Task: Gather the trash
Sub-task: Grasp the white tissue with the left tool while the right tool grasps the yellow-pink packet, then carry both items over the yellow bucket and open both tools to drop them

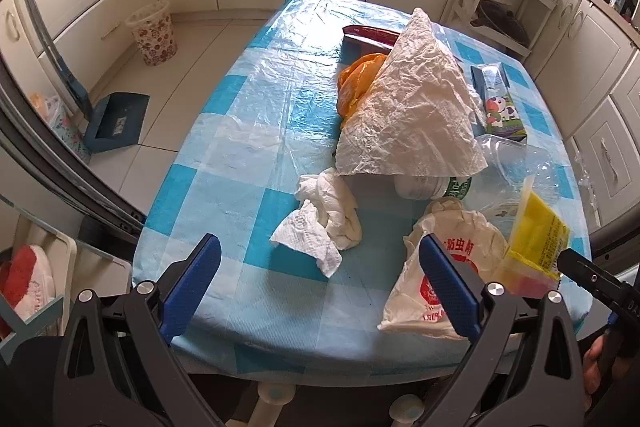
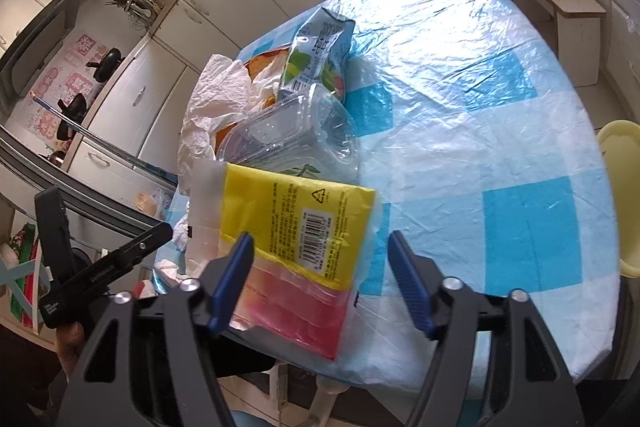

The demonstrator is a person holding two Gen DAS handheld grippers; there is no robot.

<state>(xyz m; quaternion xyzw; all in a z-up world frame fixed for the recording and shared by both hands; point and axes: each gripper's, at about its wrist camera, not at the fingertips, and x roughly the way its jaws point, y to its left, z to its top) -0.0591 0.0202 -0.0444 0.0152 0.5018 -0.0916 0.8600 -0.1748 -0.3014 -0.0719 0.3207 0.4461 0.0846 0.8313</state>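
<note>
- The bench (image 1: 248,163) is a table covered with a blue-and-white checked cloth under a thin clear plastic sheet, standing in a kitchen with cream cabinets.
- The left gripper (image 1: 320,283) hangs over the near edge of the bench, its blue-padded fingers (image 1: 192,283) spread wide with nothing between them.
- Just beyond it lies a crumpled white paper towel (image 1: 320,223) on the cloth.
- Under its right finger lies a cream plastic bag with red print (image 1: 448,267), flat on the bench.
- A large sheet of wrinkled white paper (image 1: 412,111) stands tented over the middle of the pile, with an orange plastic bag (image 1: 356,83) showing at its left side and a dark red packet (image 1: 368,37) behind it.
- To the right of the paper lies a blue-green drink carton with a cartoon cow (image 1: 500,103), and a crushed clear plastic container (image 2: 292,131) lies in front of it.
- The right gripper (image 2: 324,275) is at the near right edge of the bench, its fingers (image 2: 408,279) part-way spread.
- A flat yellow-and-red plastic packet with a barcode (image 2: 300,227) lies between them; the left finger sits against its edge, the right finger is clear of it, so it is not pinched.
- A floral-patterned waste bin (image 1: 154,33) stands on the tiled floor, well apart from the bench, by the cabinets.
- A dark blue dustpan (image 1: 116,121) lies on the floor nearer the bench.
</note>
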